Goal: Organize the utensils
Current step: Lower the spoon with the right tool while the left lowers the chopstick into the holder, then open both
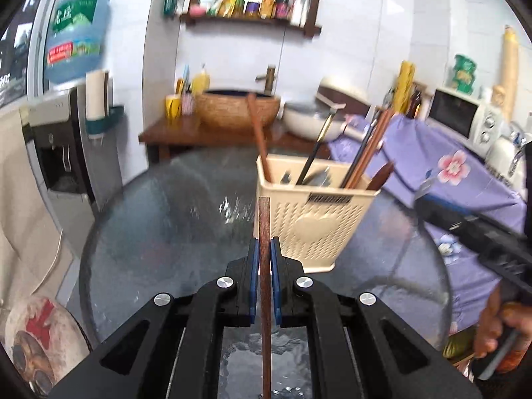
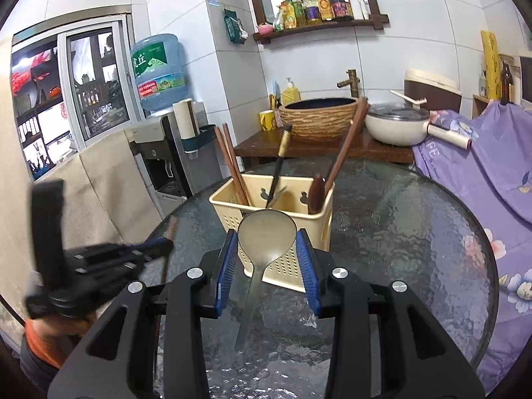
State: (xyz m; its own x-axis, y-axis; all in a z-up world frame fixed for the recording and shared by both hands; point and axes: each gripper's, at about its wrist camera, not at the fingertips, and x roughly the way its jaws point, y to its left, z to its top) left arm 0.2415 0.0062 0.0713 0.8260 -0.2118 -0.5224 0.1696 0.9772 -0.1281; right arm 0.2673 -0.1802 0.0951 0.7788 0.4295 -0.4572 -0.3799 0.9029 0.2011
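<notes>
Left gripper [image 1: 265, 249] has its fingers [image 1: 253, 266] pressed together on a single brown chopstick [image 1: 264, 219], pinched near the upper end; the stick runs along the fingers' line, tip sticking out just past the pads and the rest trailing back under the gripper, clear of the glass bench [image 1: 149, 232]. Right gripper [image 2: 267, 242] has its fingers [image 2: 227, 259] part-spread and pinching a metal spoon [image 2: 266, 229] across the bowl, bowl forward at the fingertips, handle hanging back and down between the finger bases. The cream basket [image 1: 316, 219] stands on the bench ahead of both sets of fingers: from the left fingers it lies ahead and a little to the right, from the right fingers almost dead ahead, just past the spoon bowl. Basket already holds upright chopsticks, a dark-handled tool and a brown spoon handle, leaning in separate compartments. Key relation: each utensil's long axis lies roughly along its fingers, pointing slightly downward toward the basket, so either one probably needs tipping more upright before it drops into a slot. Right fingers look nearer the basket rim than the left, so the spoon seems first in line; exact gap cannot be told through the fisheye. Risk: the chopstick swings in its thin pinch.
</notes>
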